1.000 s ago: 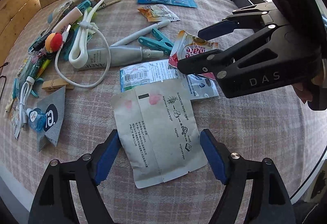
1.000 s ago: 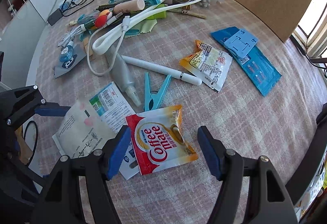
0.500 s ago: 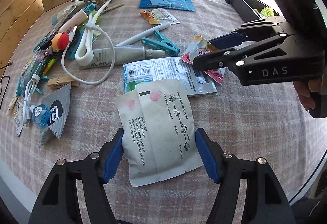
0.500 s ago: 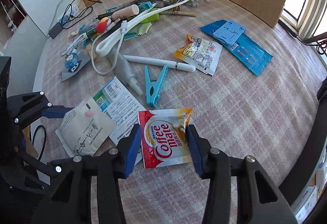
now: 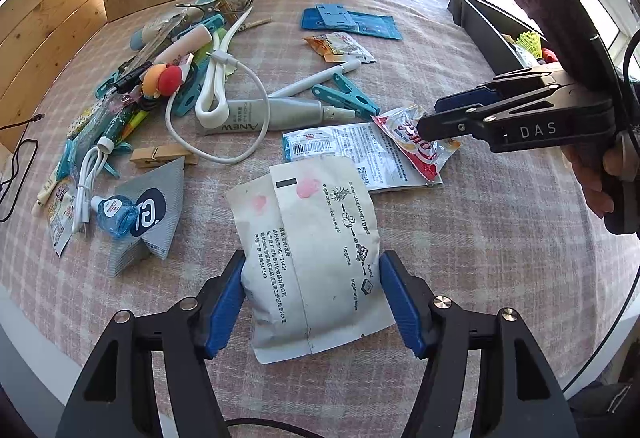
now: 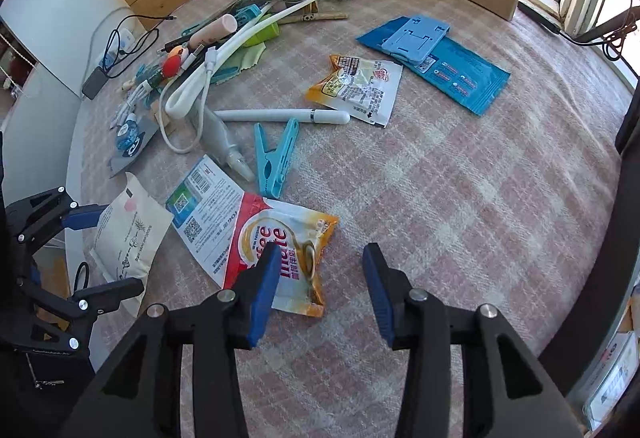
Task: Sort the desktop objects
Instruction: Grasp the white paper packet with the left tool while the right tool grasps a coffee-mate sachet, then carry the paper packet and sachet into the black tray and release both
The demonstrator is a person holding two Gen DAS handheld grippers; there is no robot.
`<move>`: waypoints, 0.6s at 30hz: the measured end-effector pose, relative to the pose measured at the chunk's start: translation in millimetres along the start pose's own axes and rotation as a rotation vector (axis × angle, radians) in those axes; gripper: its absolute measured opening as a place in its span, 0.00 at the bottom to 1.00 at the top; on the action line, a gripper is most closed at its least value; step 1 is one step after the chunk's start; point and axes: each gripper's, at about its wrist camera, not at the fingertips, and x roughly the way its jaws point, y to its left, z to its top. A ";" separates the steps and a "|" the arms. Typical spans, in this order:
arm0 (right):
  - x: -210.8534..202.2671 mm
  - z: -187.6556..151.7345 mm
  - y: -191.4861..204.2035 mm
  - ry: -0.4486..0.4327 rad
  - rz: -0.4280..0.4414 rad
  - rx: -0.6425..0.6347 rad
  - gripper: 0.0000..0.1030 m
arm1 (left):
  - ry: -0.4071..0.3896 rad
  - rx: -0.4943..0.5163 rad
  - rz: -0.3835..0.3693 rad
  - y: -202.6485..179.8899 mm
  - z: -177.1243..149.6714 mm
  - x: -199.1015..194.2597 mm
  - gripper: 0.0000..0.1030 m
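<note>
**As both tongs close in on packets, only one has a real hold**

While the left tongs (image 5: 313, 262) have just been closing, their blue pads now press on both side edges of the white sugarcane-paper packet (image 5: 308, 230), which bulges between them at the bottom centre of the left wrist view. That counts as a grip. The packet's upper end overlaps a barcode-printed packet (image 5: 344, 150) lying just above it.

The right tongs (image 6: 322, 252) have also been narrowing, yet they stand open on nothing. In the lower middle of the right wrist view, one finger sits over the red Coffee mate sachet (image 6: 296, 230), while the other is clear of it. Only the checked cloth of the bench (image 6: 460, 218) shows in the gap.

To do this step well, I would lift the paper packet straight up and slowly, so it does not drag the barcode packet along. A soft pouch squeezed by its edges may buckle and slip, so a firm, steady squeeze matters.

The right hand probably needs to shift toward the left of its frame to centre the sachet before closing. It should keep clear of the blue clothes peg (image 6: 276, 158) just above.
</note>
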 end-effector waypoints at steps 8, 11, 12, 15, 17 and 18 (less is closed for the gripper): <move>-14.3 -3.0 11.7 -0.064 0.002 -0.012 0.04 | -0.028 -0.003 0.001 -3.1 11.8 -4.0 0.61; -35.6 -3.2 5.1 -0.137 -0.005 0.029 0.04 | -0.052 0.012 0.008 -3.2 22.8 -11.9 0.61; -44.6 -4.8 1.2 -0.163 -0.007 0.046 0.04 | -0.062 0.017 0.005 -3.7 27.9 -15.2 0.61; -74.3 -12.1 -15.3 -0.236 -0.011 0.104 0.04 | -0.096 0.047 0.001 -10.7 47.9 -24.1 0.61; -90.8 -15.1 -24.8 -0.277 -0.031 0.136 0.04 | -0.119 0.080 -0.002 -20.9 63.8 -27.9 0.61; -99.0 -16.6 -29.6 -0.297 -0.040 0.151 0.04 | -0.131 0.097 -0.004 -26.5 72.3 -29.6 0.61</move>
